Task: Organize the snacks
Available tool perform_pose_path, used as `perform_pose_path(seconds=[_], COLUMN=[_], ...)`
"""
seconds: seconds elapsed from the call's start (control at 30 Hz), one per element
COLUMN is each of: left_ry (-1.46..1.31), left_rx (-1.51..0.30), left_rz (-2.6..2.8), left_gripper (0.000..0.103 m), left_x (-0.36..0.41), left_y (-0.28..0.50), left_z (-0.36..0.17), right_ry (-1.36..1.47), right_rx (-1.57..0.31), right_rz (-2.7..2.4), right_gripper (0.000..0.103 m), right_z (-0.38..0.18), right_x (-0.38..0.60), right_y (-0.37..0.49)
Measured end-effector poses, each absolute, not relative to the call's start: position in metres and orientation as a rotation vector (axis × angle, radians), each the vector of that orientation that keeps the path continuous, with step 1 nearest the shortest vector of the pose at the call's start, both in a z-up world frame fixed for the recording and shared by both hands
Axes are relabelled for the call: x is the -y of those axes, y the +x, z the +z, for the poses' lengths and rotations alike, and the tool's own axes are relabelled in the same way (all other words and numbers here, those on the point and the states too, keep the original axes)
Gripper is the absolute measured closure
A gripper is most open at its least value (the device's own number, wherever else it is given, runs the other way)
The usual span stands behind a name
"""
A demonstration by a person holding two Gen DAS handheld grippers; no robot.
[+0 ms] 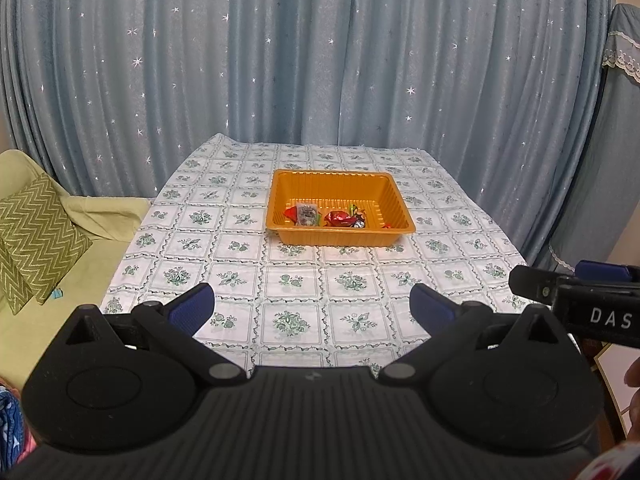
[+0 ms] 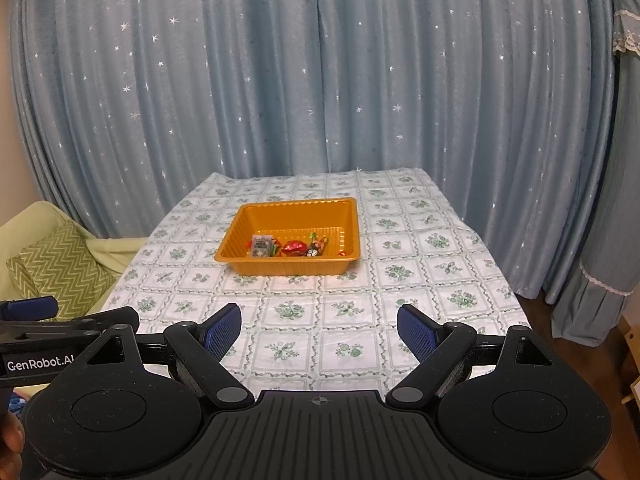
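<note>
So both grippers are just hanging over the near edge of the table, pointed down toward the middle. The left gripper (image 1: 312, 304) has its jaws spread wide with nothing between them, and the right gripper (image 2: 319, 328) is the same, wide open and empty.

The orange tray (image 1: 390, 196) sits just above the middle of the frame in both views, on the floral tablecloth (image 1: 292, 280). The snacks are already in it, bunched along its near wall: a pale packet (image 1: 306, 213) toward the left, a red wrapped candy (image 1: 338, 219) in the middle, and a dark little wrapper (image 2: 313, 249) beside it.

From what I can see there's nothing loose on the cloth, so I'd guess the job is either basically done or it's about tidying what's in the tray. If it's tidying, I'd go in with one gripper only, come down from above past the near wall, and pinch a wrapper by its twisted end, since these look light and crinkly and would slide if nudged.

Hard to read: the tray's near wall hides the bottoms of the snacks, there's a scrap of red at the tray's lower right corner I can't identify, and the labels are too small. The table's near corners are blocked by the gripper bodies.
</note>
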State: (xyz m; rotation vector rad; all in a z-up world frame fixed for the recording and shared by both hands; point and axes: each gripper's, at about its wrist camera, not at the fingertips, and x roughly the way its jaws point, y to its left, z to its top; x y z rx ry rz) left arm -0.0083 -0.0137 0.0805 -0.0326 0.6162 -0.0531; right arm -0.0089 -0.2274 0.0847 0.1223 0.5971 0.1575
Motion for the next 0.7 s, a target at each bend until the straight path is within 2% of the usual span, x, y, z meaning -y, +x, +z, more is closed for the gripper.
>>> perform_pose_path(seconds=[0.7], left_ry=[-0.022], left_rx=[-0.594], left_rz=[-0.060], left_gripper=[0.000], left_x=[0.0152], left_y=[-0.0082], left_z=[0.0798], right_ry=[0.123], right_rx=[-0.597], right_rz=[0.156], right_gripper=[0.018], right_z=[0.0844], right_x=[0.2265], right_y=[-0.0091])
